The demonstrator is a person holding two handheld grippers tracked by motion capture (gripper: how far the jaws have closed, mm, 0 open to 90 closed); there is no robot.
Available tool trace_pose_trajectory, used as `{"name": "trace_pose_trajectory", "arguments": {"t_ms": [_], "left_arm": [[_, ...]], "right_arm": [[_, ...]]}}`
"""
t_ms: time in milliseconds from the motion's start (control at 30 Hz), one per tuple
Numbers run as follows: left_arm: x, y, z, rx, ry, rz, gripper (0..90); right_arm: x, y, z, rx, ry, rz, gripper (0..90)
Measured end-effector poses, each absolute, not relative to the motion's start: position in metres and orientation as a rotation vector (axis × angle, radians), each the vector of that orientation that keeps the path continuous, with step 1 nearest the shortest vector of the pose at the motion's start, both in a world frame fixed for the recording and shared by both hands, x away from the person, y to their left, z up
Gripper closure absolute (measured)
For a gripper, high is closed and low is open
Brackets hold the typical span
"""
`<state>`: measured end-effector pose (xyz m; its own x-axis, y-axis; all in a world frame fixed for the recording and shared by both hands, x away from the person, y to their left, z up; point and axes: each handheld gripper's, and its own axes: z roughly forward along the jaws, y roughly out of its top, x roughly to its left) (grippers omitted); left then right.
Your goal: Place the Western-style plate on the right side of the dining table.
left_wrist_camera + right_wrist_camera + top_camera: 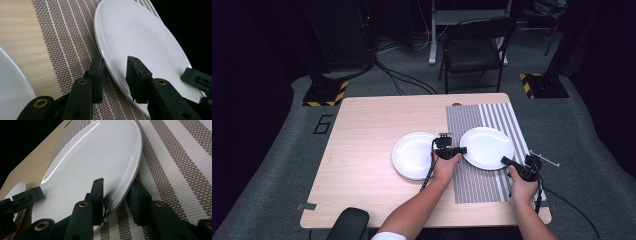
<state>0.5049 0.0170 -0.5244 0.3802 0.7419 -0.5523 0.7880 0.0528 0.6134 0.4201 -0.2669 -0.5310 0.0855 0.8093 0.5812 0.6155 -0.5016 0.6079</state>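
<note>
A white plate (487,147) lies on a brown striped placemat (477,185); a second white plate (412,155) rests on the bare wood to its left. My left gripper (462,149) reaches across to the mat plate's left rim. In the left gripper view the jaws (115,59) straddle that plate's (135,32) rim, one over the mat and one over the plate, with gaps showing, so it is open. My right gripper (504,160) is at the same plate's near right rim. Its jaws (117,183) straddle the plate's (95,152) edge, also open.
The wooden table (362,150) has bare room on its left half. A black chair (474,50) and floor cables stand beyond the far edge. The placemat runs close to the table's right edge. A dark rounded object (349,222) sits at the near left edge.
</note>
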Motion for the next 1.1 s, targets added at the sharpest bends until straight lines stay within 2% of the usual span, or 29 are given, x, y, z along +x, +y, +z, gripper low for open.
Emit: {"name": "trace_pose_trajectory", "arguments": {"t_ms": [433, 1100], "left_arm": [[0.504, 0.015, -0.524, 1.736, 1.338, -0.08, 64.9], [0.503, 0.018, -0.52, 1.706, 1.338, -0.074, 62.3]], "right_arm": [[0.418, -0.273, -0.53, 2.146, 1.44, 1.35, 65.7], [0.407, -0.283, -0.527, 2.12, 1.429, 1.299, 63.3]]}}
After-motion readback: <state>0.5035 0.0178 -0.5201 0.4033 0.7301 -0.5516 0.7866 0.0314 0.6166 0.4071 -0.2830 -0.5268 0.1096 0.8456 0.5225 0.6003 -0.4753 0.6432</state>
